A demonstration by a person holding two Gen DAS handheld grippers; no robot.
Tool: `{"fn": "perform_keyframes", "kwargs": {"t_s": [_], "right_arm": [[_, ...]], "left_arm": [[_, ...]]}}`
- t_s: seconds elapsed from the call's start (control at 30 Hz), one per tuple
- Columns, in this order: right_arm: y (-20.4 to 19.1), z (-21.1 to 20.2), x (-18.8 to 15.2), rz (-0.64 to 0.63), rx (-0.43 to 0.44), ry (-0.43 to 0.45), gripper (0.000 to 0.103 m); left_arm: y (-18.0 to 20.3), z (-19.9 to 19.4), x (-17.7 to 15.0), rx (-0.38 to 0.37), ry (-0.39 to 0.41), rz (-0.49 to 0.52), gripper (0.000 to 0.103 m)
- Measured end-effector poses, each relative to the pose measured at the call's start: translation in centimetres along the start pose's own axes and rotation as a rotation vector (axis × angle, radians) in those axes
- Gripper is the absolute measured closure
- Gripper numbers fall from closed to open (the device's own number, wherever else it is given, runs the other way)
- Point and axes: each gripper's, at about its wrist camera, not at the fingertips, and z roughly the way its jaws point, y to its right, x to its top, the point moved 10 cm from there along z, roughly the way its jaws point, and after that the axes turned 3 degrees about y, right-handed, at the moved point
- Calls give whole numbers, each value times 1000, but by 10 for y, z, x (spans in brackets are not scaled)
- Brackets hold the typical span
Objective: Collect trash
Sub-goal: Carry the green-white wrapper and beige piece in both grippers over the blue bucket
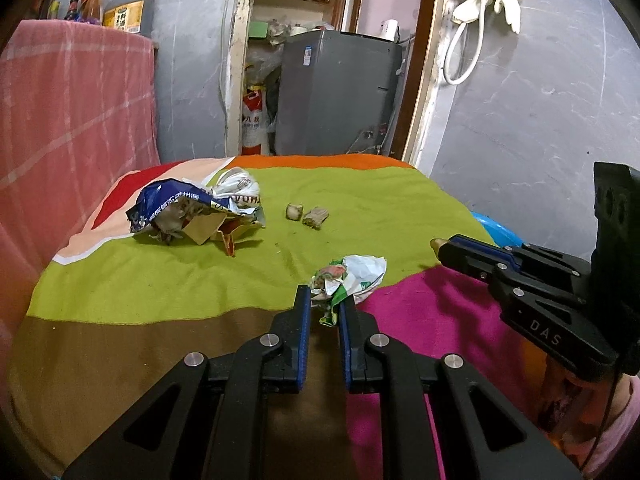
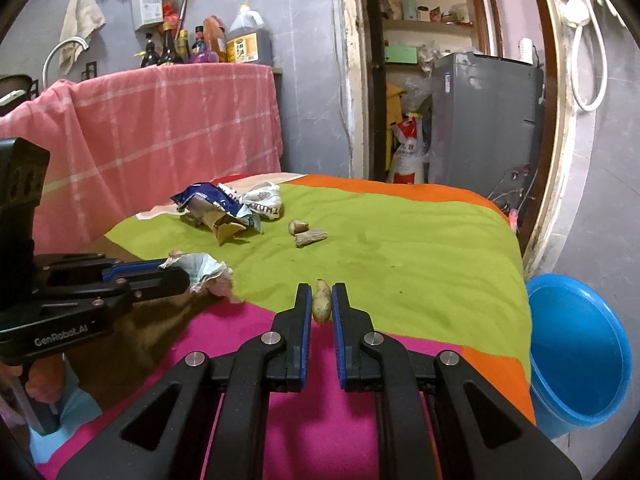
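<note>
My left gripper [image 1: 325,300] is shut on a crumpled white and green wrapper [image 1: 352,276] and holds it just above the striped cloth; the wrapper also shows in the right wrist view [image 2: 204,268]. My right gripper [image 2: 321,296] is shut on a small brown food scrap [image 2: 322,300], whose tip shows in the left wrist view [image 1: 436,243]. A pile of blue and white crumpled packaging [image 1: 192,212] lies at the far left of the table [image 2: 224,208]. Two brown scraps [image 1: 308,214] lie near the middle [image 2: 306,232].
The table is covered by a striped cloth [image 2: 400,240]. A blue plastic bin [image 2: 576,356] stands off the table's right edge. A pink cloth-covered counter [image 2: 160,120] with bottles stands at the left. A grey appliance [image 1: 336,88] stands in the doorway behind.
</note>
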Motion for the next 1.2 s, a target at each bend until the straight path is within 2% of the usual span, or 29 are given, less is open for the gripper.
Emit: {"fn": "perform_keyframes", "kwargs": {"t_s": [0.1, 0.27, 0.6, 0.93, 1.2], "right_arm": [[3, -7, 2, 7, -9, 17, 95], [8, -17, 8, 17, -24, 54, 95], [34, -48, 33, 63, -77, 169, 95], [90, -93, 69, 67, -191, 296, 95], [165, -128, 81, 89, -341, 346, 95]], "left_arm": [[-1, 0, 3, -15, 6, -34, 93], [-4, 1, 13, -83, 2, -142, 93], [31, -3, 50, -100, 99, -111, 93], [101, 16, 104, -175, 218, -65, 93], [172, 51, 133, -227, 254, -4, 93]]}}
